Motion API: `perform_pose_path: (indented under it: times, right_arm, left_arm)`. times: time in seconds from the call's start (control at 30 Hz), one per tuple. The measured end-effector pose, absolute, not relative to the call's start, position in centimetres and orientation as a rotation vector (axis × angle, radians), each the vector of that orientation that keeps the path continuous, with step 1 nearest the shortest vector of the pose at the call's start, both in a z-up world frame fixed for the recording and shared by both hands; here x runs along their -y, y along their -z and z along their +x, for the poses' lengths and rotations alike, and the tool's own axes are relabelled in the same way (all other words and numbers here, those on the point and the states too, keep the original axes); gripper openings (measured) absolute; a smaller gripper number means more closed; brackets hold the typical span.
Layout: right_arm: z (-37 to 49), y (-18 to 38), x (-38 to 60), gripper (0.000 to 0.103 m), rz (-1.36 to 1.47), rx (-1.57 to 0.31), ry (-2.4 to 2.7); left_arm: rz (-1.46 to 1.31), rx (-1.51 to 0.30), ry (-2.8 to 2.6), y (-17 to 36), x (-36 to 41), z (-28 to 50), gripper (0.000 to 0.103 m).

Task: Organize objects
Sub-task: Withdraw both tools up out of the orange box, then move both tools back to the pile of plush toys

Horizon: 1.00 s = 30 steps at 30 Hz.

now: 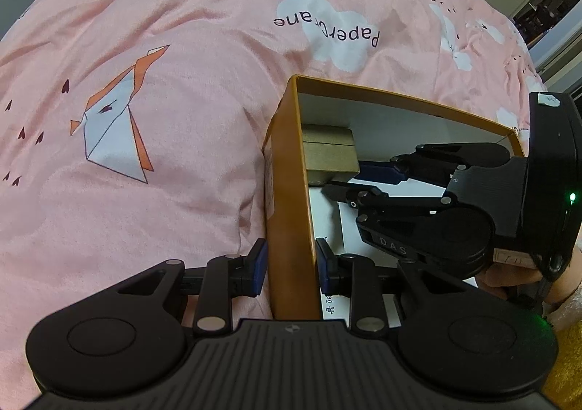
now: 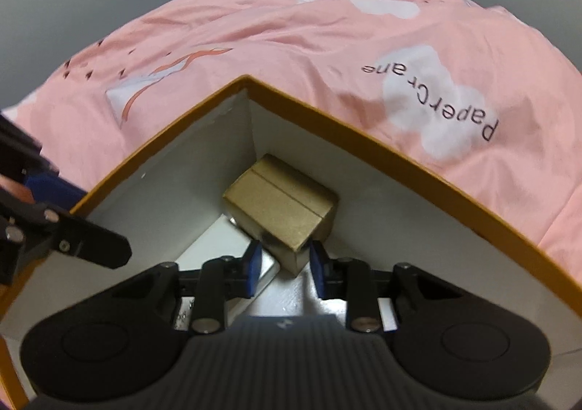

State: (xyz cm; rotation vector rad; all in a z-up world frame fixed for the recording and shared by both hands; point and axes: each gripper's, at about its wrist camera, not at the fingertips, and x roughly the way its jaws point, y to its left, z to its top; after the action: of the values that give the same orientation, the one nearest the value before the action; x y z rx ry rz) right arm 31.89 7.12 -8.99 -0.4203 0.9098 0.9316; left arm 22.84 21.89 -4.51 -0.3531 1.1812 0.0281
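Observation:
An orange box (image 1: 287, 192) with a white inside lies on a pink bed. My left gripper (image 1: 291, 264) is shut on its left wall, one pad on each side. A small gold box (image 2: 283, 210) sits in the far corner of the orange box (image 2: 382, 152); it also shows in the left wrist view (image 1: 329, 152). My right gripper (image 2: 283, 264) is inside the orange box with its pads either side of the gold box's near corner, a gap showing at each pad. It shows in the left wrist view (image 1: 360, 179) too, reaching in from the right.
The pink duvet (image 1: 163, 83) with crane and cloud prints covers the bed around the box. A flat white item (image 2: 232, 257) lies on the box floor under the gold box. A shelf unit (image 1: 538, 3) stands at the far right.

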Motion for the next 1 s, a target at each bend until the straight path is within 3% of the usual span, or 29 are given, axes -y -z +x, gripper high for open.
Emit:
perform_pose_path:
  times: [0.3,0.5,0.7,0.87,1.0]
  right_arm:
    - [31.7,8.7,-7.6,0.026,-0.385,-0.921,-0.948]
    - [29.8,5.3,-5.7,0.029,-0.343,-0.879,-0.927]
    - [24.7,0.9,-0.3,0.029,-0.205,-0.825,-0.869]
    - [18.9,-1.0,5.0,0.029,-0.14,-0.826,-0.805]
    - [14.5,-0.8,9.2,0.043,-0.065,-0.897,-0.767]
  left_arm:
    - [-0.342,-1.146,-0.023,3.9,-21.4,22.4,0.033]
    - [-0.314,-1.013,-0.056,0.7,-20.5,19.9,0.033]
    - [-0.266,-0.842,-0.065,-3.4,-17.5,15.2,0.033]
    - [-0.25,-0.845,0.037,-3.9,-13.8,11.6,0.033]
    - [-0.227,-0.977,0.184,-2.1,-10.6,9.1,0.033]
